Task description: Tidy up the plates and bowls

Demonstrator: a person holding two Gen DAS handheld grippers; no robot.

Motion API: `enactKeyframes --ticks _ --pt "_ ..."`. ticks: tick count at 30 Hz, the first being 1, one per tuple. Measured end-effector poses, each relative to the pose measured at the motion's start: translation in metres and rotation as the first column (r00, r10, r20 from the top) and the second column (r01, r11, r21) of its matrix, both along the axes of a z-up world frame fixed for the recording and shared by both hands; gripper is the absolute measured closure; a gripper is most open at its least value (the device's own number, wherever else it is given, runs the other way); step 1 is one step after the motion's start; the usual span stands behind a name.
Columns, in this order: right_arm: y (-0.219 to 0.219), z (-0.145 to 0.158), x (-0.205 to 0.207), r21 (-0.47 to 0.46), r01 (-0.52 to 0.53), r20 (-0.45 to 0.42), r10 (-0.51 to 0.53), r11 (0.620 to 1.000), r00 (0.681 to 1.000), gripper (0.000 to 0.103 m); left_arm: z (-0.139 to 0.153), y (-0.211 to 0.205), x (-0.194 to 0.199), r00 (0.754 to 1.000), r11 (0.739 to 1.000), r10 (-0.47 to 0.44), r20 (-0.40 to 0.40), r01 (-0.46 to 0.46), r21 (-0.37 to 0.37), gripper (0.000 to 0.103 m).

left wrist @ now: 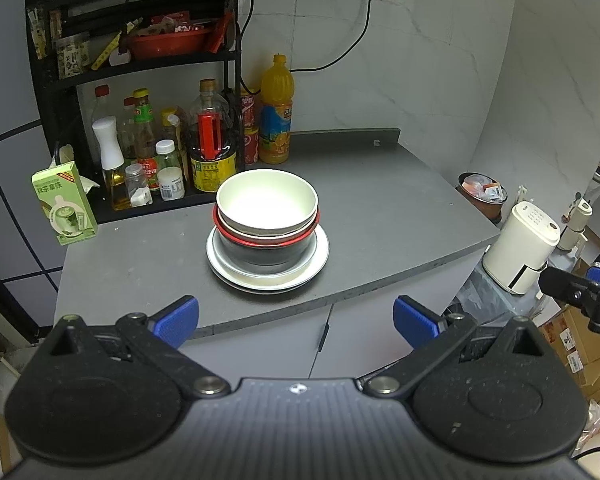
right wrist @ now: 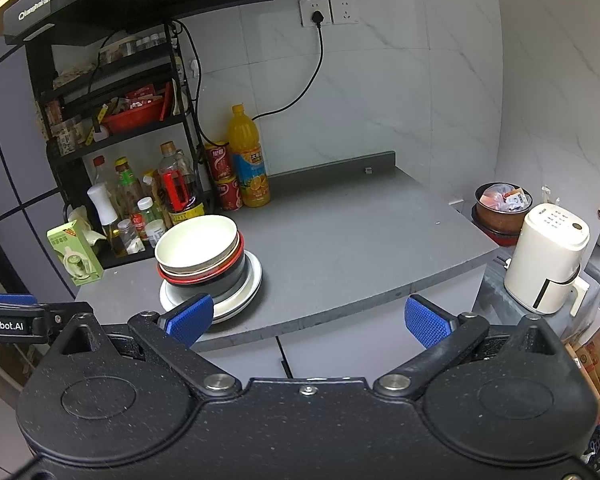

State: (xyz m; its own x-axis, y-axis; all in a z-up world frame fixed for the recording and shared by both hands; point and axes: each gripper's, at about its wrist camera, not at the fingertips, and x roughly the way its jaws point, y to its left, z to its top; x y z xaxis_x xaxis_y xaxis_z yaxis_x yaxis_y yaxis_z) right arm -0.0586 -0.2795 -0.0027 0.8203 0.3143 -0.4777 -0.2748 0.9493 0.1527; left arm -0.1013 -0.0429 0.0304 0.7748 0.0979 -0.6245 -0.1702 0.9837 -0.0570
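Okay, both grippers, left gripper [left wrist: 296,322] and right gripper [right wrist: 310,320], gape empty; I lift the cream bowl [left wrist: 267,200] at 12 o'clock by its rim, straight up.

Both wrist cameras looked forward from just off the counter [left wrist: 380,200] edge, sharing the stacked dishes [left wrist: 267,228]; the right sat further right.

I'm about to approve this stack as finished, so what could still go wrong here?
The white bowl sits slightly off-centre on the red-rimmed bowl, so a nudge might tip it. The plates lie near the counter front edge, and either open gripper, left or right, could knock them.
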Motion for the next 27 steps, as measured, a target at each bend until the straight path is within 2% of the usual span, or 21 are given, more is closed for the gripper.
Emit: enactKeyframes --ticks 27 --pt "-0.0012 -0.0006 -0.0005 -0.001 -0.005 0.009 0.005 1.000 1.000 0.000 0.0017 0.0043 -0.0022 1.000 1.000 0.002 0.004 -0.002 0.000 0.001"
